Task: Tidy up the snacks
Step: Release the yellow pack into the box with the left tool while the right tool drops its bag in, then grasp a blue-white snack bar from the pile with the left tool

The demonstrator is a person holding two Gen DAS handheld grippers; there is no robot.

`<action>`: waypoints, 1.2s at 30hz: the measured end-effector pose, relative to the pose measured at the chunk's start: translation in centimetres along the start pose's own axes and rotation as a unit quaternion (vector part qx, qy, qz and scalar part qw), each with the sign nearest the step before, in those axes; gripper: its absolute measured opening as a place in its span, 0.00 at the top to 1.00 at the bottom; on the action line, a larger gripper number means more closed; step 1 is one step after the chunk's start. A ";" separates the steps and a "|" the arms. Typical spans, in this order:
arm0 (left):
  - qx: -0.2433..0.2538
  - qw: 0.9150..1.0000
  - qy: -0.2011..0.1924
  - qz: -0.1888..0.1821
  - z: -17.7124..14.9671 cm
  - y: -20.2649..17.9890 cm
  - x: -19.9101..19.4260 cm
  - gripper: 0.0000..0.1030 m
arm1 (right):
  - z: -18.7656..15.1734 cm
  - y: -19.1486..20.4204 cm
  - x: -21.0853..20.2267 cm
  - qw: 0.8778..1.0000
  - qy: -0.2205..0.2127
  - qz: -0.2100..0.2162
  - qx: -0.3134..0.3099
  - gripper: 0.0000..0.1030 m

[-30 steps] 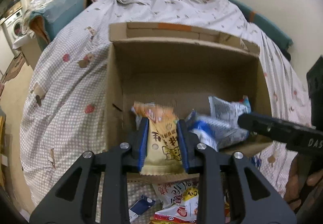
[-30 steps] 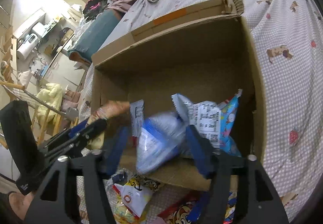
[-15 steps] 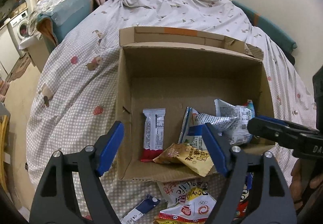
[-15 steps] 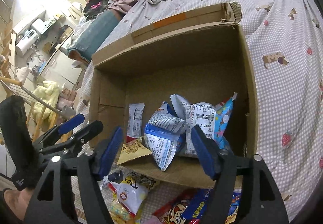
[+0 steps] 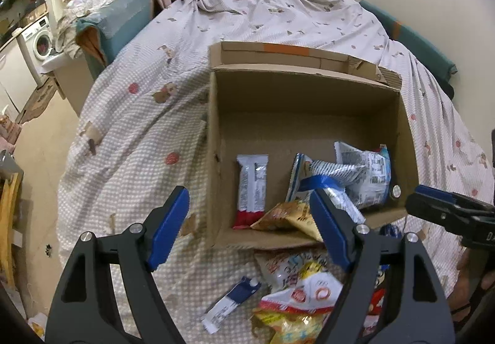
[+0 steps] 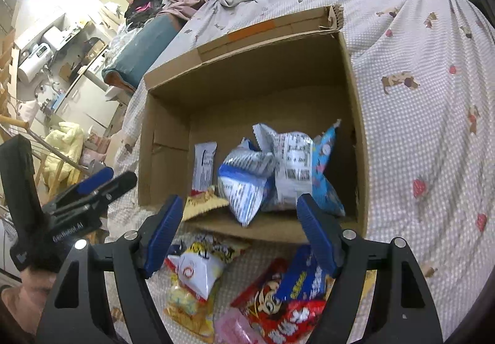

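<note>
An open cardboard box point(image 5: 213, 158) point(image 6: 359, 127) lies on the bed. Inside are a white and red bar point(image 5: 252, 186) point(image 6: 202, 167), an orange packet point(image 5: 289, 217) point(image 6: 202, 204), a blue and white bag point(image 5: 321, 176) point(image 6: 244, 186) and a silver and light blue bag point(image 5: 368, 173) point(image 6: 297, 164). My left gripper point(image 5: 252, 228) is open and empty, in front of the box's near left corner. My right gripper point(image 6: 239, 234) is open and empty, over the box's near edge. Loose snacks lie in front: a yellow and white bag point(image 5: 297, 300) point(image 6: 193, 279), a red bag point(image 6: 278, 303), a small blue and white packet point(image 5: 230, 300).
The bed has a dotted cover point(image 5: 130, 133) with small prints. A teal cushion point(image 5: 123, 19) and piled clothes sit at its far left corner. The floor drops off left of the bed, with a washing machine point(image 5: 40, 40) beyond. A wall runs behind and to the right.
Both grippers opened and let go of their packets, the orange one and the blue and white bag, which now lie in the box. Both grippers pulled back toward the near side.
</note>
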State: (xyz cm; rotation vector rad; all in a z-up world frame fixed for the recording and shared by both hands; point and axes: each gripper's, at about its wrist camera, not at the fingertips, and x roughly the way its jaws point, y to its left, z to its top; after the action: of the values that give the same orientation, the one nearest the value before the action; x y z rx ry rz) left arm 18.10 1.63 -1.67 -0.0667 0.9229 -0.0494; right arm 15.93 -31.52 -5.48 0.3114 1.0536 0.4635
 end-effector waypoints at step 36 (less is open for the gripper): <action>0.125 0.954 0.272 0.014 -9.9 -0.5 8.1 0.86 | -8.5 -6.8 -3.7 0.987 0.068 -0.047 0.134 0.23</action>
State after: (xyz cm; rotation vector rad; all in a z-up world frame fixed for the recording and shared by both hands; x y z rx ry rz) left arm 15.06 0.21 -14.04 0.2051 1.4621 -0.1633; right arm 8.38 -39.05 -9.74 0.4713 1.2618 0.2596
